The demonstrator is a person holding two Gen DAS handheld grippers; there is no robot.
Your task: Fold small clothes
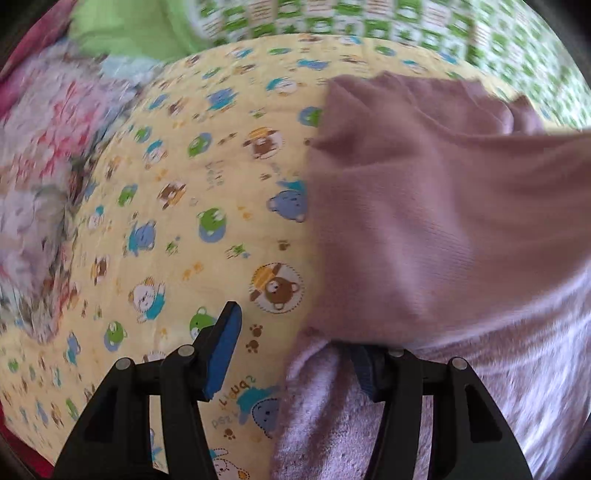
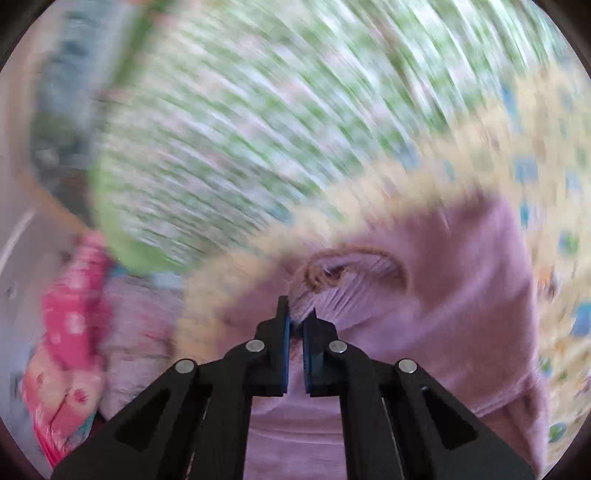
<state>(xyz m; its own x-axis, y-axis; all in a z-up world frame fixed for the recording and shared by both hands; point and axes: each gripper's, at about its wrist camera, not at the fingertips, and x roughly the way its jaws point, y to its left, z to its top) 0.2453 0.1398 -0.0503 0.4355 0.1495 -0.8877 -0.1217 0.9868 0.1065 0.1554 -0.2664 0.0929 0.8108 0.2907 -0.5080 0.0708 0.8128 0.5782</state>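
A small lilac knit garment (image 1: 443, 221) lies on a yellow bear-print sheet (image 1: 184, 221), filling the right half of the left wrist view. My left gripper (image 1: 291, 328) is open; its left blue pad (image 1: 225, 350) is bare and the garment's edge drapes over its right finger, hiding the tip. In the blurred right wrist view the same garment (image 2: 461, 295) shows its neck opening (image 2: 351, 269). My right gripper (image 2: 298, 314) is shut on a fold of the garment near the neck.
A green frog-print cloth (image 1: 369, 22) lies beyond the yellow sheet. A pile of pink floral and pale clothes (image 1: 44, 166) sits at the left. Pink and lilac clothes (image 2: 74, 332) show at the left of the right wrist view.
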